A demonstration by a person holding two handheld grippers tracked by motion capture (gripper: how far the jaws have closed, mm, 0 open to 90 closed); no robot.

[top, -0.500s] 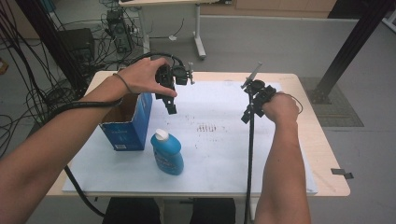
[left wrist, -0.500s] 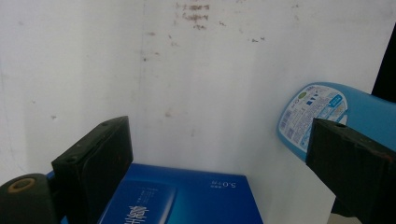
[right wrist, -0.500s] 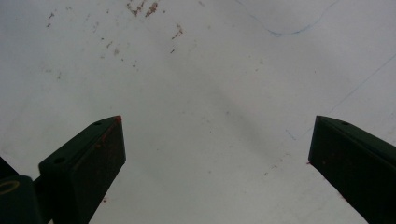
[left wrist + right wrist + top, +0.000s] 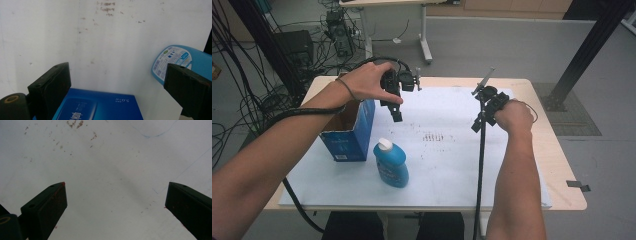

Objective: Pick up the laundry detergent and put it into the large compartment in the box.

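Nearest you in the high view, your two forearms enter from the bottom edge, both cut off by it, and the cable of your right gripper hangs straight down the lower centre-right of the frame. Just above, at lower centre-left, the blue bottle with its white cap stands on the white sheet, right beside the open blue box, whose far side is covered by your left wrist. In the left gripper view the bottle sits at the right edge, partly behind the right jaw, and the box is cut off by the bottom edge; its print is too small to read. Your left gripper hangs above the sheet in the middle left of the high view, over the box's far corner, jaws spread wide with nothing between them. Your right gripper, at centre right, is mostly covered by your hand; in the right gripper view its jaws stand wide apart over bare, speckled sheet. Farther off, the wooden table shows around the sheet, and beyond it lie grey floor, tangled cables at upper left and a dark post at upper right.
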